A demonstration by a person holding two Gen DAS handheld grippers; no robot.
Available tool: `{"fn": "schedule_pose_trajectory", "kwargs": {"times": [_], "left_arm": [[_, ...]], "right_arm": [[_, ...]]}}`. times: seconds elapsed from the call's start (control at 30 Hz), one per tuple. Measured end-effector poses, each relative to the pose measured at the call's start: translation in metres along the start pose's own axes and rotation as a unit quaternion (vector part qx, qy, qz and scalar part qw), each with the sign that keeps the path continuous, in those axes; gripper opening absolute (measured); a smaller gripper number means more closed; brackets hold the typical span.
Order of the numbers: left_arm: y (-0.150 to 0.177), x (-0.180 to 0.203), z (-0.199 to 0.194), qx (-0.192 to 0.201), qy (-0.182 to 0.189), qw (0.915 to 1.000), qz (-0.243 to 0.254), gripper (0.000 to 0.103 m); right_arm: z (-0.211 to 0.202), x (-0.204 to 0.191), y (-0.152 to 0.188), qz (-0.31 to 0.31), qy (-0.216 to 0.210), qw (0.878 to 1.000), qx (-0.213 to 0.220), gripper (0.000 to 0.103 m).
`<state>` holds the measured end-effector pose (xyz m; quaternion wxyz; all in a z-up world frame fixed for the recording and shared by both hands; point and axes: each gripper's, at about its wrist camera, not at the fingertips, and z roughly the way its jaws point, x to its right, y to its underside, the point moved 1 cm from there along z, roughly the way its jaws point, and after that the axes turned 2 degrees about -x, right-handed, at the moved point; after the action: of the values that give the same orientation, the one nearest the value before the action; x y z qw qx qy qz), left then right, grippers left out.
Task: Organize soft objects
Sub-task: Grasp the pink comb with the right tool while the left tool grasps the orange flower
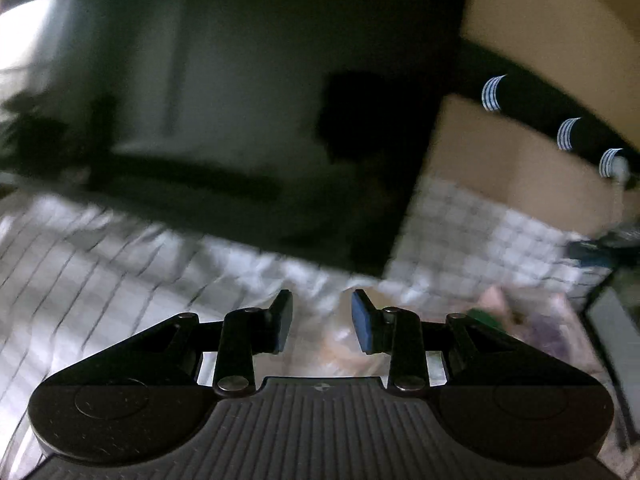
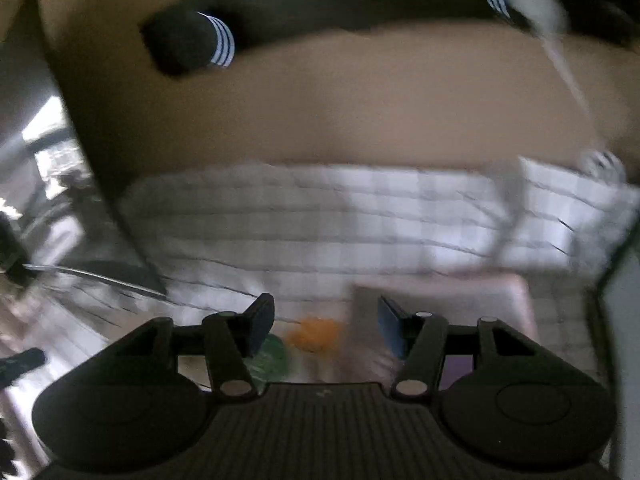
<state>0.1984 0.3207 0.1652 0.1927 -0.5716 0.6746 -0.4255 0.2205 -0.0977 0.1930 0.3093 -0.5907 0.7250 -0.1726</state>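
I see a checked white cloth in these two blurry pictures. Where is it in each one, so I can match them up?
Left wrist view: the checked cloth spreads across the lower left and middle, beyond the left gripper.
Right wrist view: the checked cloth fills a wide band across the middle, above the right gripper.
Shared landmark: the tan cardboard wall behind the cloth, with the white-striped black bar across it.
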Motion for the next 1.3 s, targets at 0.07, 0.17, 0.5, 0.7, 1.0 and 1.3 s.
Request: {"fn": "schedule_pose_trajectory", "kwargs": {"times": [0.07,0.17,0.5,0.7,1.0,1.3], "left_arm": [[-0.002,0.016,0.006,-0.001,0.045,0.9986,0.027,0.036],[0.012,0.046,0.022,-0.014,0.098,0.9915,0.084,0.036],[0.083,0.052,0.078,-0.092,0.136,0.9856,0.037,0.037],[0.108,0.029,0.086,-0.107,0.138,0.9846,-0.005,0.037],[0.109,0.028,0.102,-0.100,0.160,0.9812,-0.040,0.037],[0.094,0.033,0.093,-0.078,0.147,0.9851,-0.043,0.037]], "right_arm": [[0.011,-0.022,-0.016,-0.017,-0.036,0.999,-0.034,0.057],[0.043,-0.055,-0.027,-0.066,-0.074,0.989,-0.109,0.055],[0.135,-0.139,0.026,-0.421,-0.117,0.869,-0.233,0.048],[0.206,-0.155,0.050,-0.512,-0.131,0.786,-0.322,0.048],[0.247,-0.145,0.050,-0.508,-0.113,0.782,-0.342,0.043],[0.195,-0.124,0.025,-0.462,-0.101,0.839,-0.268,0.023]]}}
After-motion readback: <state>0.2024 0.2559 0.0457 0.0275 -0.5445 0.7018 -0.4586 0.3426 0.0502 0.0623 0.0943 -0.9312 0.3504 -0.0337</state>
